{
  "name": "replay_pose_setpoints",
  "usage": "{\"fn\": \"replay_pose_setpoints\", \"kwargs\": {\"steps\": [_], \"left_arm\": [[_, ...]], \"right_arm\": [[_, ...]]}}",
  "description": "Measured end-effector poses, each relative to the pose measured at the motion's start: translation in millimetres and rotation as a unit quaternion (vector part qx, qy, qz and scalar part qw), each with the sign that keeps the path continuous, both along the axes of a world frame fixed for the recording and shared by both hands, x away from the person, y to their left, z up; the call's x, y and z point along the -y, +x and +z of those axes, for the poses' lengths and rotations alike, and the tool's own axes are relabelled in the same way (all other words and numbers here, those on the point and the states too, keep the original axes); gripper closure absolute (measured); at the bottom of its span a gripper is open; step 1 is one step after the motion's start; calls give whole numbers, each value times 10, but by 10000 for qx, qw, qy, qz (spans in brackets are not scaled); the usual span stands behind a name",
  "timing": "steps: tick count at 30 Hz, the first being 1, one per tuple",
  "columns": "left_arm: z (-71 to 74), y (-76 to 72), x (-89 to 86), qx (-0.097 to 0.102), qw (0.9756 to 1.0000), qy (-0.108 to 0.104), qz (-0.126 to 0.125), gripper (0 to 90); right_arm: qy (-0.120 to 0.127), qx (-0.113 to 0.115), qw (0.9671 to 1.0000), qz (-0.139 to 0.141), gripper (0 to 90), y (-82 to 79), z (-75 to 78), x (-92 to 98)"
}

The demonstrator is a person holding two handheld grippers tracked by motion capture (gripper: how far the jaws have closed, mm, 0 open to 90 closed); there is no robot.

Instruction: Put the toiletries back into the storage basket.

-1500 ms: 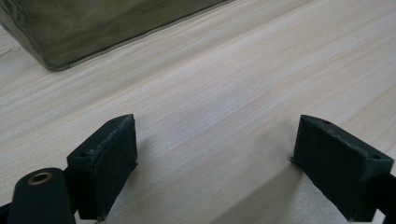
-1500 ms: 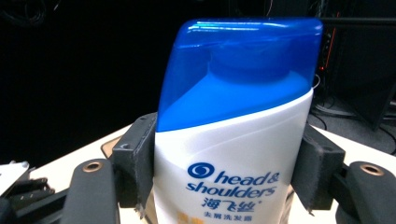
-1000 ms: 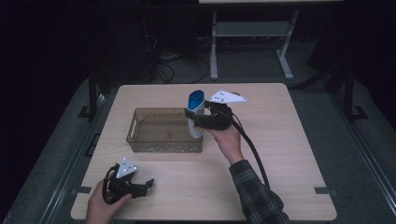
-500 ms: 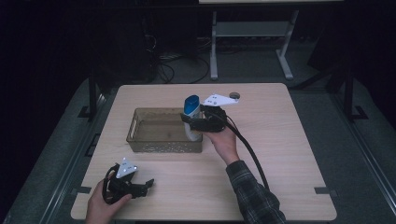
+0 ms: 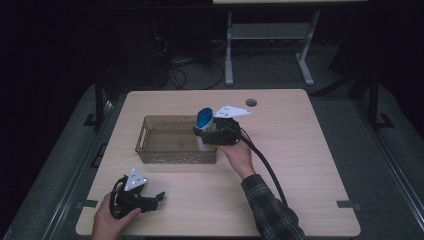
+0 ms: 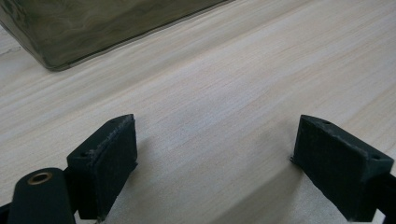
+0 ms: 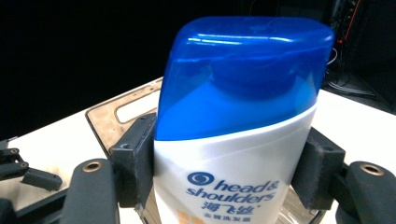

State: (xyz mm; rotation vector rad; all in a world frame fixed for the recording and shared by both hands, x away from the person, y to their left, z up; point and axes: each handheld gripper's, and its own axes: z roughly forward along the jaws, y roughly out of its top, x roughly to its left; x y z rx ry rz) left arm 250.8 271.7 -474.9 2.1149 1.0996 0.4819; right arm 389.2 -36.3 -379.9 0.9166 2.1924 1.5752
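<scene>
A white shampoo bottle (image 7: 233, 154) with a blue cap (image 5: 204, 119) stands upright between the pads of my right gripper (image 5: 204, 134), which is shut on it over the right end of a clear plastic basket (image 5: 150, 150). In the right gripper view both black pads press the bottle's sides. My left gripper (image 5: 157, 197) rests on the table near the front left edge, jaws wide apart with only bare wood between them (image 6: 215, 154). A corner of the basket (image 6: 93, 32) shows beyond it.
The light wooden table (image 5: 300, 165) has a small round hole (image 5: 251, 102) near its far edge. A cable (image 5: 265, 165) trails from my right gripper along the sleeve. Dark floor and a metal stand lie behind the table.
My right gripper has carried the bottle lower and a little to the left, over the basket's right end. The left gripper has stayed put.
</scene>
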Motion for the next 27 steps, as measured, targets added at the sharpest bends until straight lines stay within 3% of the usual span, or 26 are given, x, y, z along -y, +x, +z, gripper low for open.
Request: {"fn": "replay_pose_setpoints", "kwargs": {"steps": [27], "left_arm": [[0, 0, 0, 0, 10000, -1, -1, 124]], "right_arm": [[-436, -279, 9987, -16, 324, -12, -205, -5]]}}
